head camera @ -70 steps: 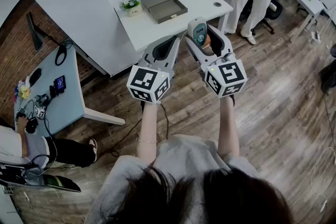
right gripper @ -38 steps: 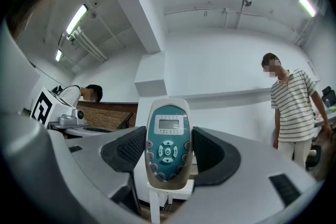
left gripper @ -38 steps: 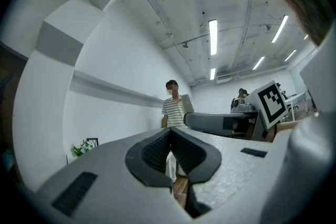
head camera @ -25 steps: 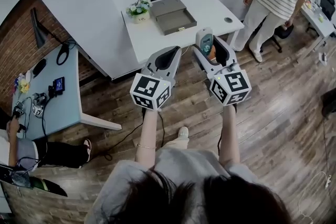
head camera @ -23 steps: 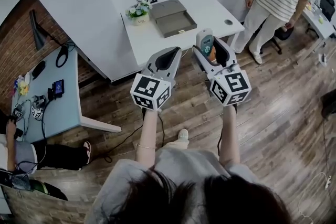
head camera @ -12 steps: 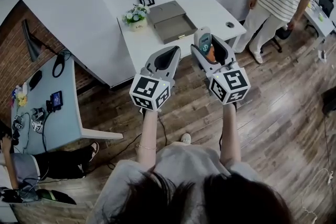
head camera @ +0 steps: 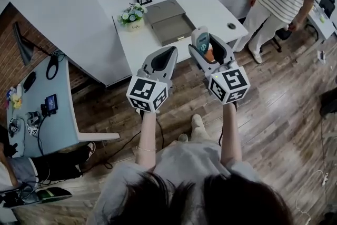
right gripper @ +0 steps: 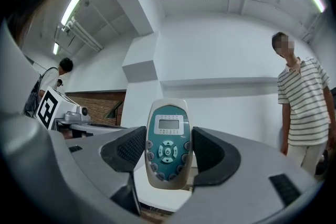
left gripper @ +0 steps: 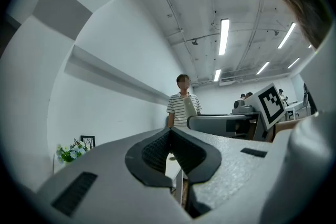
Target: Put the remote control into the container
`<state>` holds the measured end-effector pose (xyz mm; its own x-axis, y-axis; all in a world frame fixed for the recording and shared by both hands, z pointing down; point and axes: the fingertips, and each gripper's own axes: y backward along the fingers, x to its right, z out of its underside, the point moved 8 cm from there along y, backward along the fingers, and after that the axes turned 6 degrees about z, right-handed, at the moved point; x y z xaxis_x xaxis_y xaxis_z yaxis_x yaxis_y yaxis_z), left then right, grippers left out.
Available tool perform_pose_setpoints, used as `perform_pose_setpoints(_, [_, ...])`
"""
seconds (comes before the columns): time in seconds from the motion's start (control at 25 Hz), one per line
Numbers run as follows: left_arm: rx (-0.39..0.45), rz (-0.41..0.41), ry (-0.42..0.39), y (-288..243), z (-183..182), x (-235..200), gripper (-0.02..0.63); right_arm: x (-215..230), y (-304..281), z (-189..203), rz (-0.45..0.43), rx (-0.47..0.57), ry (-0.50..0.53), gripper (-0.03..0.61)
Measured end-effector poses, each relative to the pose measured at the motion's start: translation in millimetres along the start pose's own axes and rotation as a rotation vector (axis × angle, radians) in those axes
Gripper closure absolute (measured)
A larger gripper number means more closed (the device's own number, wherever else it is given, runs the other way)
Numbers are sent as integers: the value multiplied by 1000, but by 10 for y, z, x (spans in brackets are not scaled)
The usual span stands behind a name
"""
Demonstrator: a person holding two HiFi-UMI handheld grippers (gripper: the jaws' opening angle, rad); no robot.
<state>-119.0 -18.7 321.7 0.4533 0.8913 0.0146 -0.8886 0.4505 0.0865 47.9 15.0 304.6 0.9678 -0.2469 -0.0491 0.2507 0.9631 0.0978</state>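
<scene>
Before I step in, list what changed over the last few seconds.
The person has stepped on, so the desk and container sit slightly lower in the head view. Nothing was grasped or released: the right gripper stays shut on the remote control, the left gripper stays shut and empty, the container stays on the desk.

Both arms stretch forward, the left forearm [head camera: 148,137] and right forearm [head camera: 229,131] bare and roughly parallel, each hand hidden under its marker cube [head camera: 146,95]. The left tongs [left gripper: 170,136] are held level with the jaws closed together and nothing between the pads. The right tongs [right gripper: 168,150] sit just beside them, raised a little, jaws clamped on the upright remote control [right gripper: 167,139]. Both tips point at the near edge of the table [head camera: 142,39].
</scene>
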Motion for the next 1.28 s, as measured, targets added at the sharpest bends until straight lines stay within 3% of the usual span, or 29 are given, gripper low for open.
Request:
perform_pose_setpoints(0.76, [-10, -159, -10, -1099, 164, -949, 609, 1014, -1433, 240, -152, -21, 4, 297])
perform_pose_setpoints(1.28, [-53, -274, 16, -1446, 399, -1341, 609, 1337, -2126, 509, -291, -69, -2, 296])
